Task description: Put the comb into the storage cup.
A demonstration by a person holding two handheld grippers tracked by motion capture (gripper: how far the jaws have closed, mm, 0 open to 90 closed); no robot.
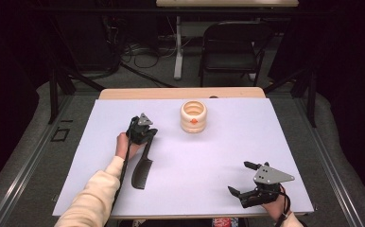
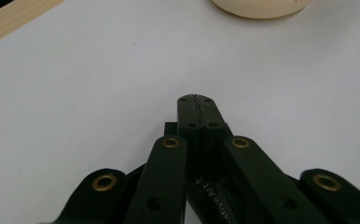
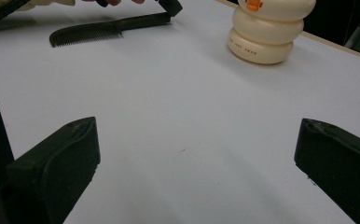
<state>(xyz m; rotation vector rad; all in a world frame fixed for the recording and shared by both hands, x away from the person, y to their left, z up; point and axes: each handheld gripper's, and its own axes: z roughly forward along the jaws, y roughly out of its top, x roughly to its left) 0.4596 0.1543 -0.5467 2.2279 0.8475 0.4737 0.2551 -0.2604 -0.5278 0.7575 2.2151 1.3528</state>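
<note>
Now my left gripper point(image 1: 146, 137) is clamped on the black comb point(image 1: 143, 168) handle, at seven o'clock from the cream holder point(image 1: 193, 116); my right gripper point(image 1: 243, 178) stands wide open.

A black comb point(image 1: 143, 166) lies flat on the white table point(image 1: 209, 161), its handle pinched by the left tongs point(image 1: 146, 137).

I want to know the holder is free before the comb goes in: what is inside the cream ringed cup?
The high view looks into the cream ringed plastic cup at a slant: its inner wall looks bare. Its bottom is hidden by the near rim.
</note>
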